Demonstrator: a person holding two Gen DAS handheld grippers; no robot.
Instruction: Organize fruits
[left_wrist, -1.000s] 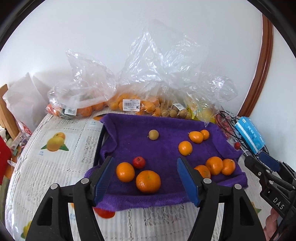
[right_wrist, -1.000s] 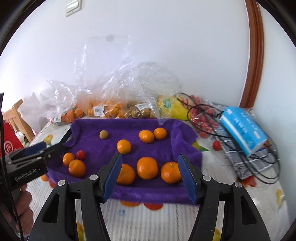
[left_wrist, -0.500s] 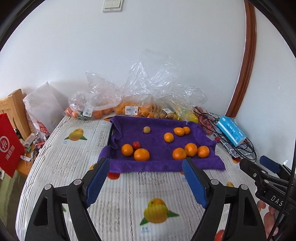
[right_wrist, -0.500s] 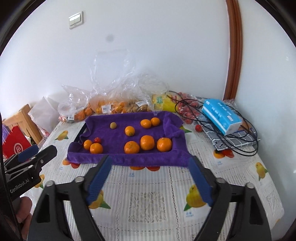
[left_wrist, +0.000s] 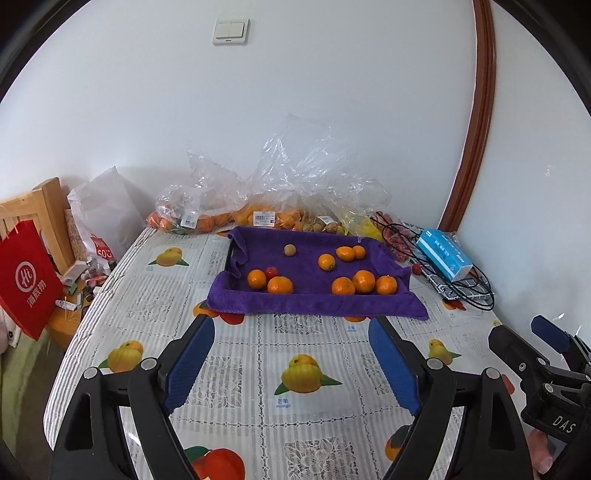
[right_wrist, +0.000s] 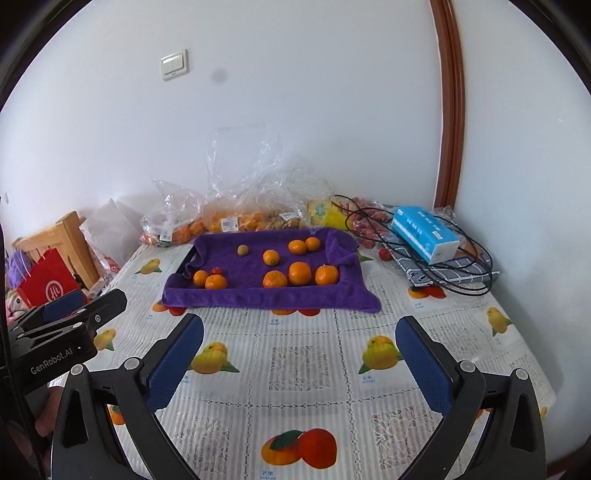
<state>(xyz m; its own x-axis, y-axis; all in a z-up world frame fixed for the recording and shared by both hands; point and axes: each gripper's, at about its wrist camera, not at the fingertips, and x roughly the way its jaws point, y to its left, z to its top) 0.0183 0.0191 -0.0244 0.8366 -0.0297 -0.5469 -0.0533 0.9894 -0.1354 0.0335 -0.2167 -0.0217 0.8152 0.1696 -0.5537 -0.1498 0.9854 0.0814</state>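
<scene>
Grippers wide apart over bare tablecloth, fruit on the purple towel beyond

Both tools hang above the near half of the table, well short of the fruit. The left gripper (left_wrist: 291, 354) has its blue pads spread wide with nothing between them; the right gripper (right_wrist: 300, 352) is spread just as wide and also holds nothing. Under and ahead of both lies only the fruit-print tablecloth (right_wrist: 295, 369), with open cloth between the fingertips and the near hem of the purple towel (right_wrist: 266, 295).

The towel's left and right edges are rucked up into low walls; its near edge lies flat and droops toward the grippers. On it, three mandarins (right_wrist: 300, 273) sit in a row near the front right, touching or nearly so. Two more mandarins (right_wrist: 210, 279) sit front left with a small red fruit (right_wrist: 217, 270) just behind them. A single mandarin (right_wrist: 270, 257) lies mid-towel, a pair (right_wrist: 303, 246) at the back right, and a small brownish fruit (right_wrist: 242, 250) at the back left.

Behind the towel, clear plastic bags of fruit (left_wrist: 258, 218) line the wall. To the right, a blue tissue pack (right_wrist: 424, 238) rests on folded checked cloth amid black cable (right_wrist: 469, 273), close to the towel's right edge. The table's left edge drops off beside a red paper bag (left_wrist: 27, 273)
</scene>
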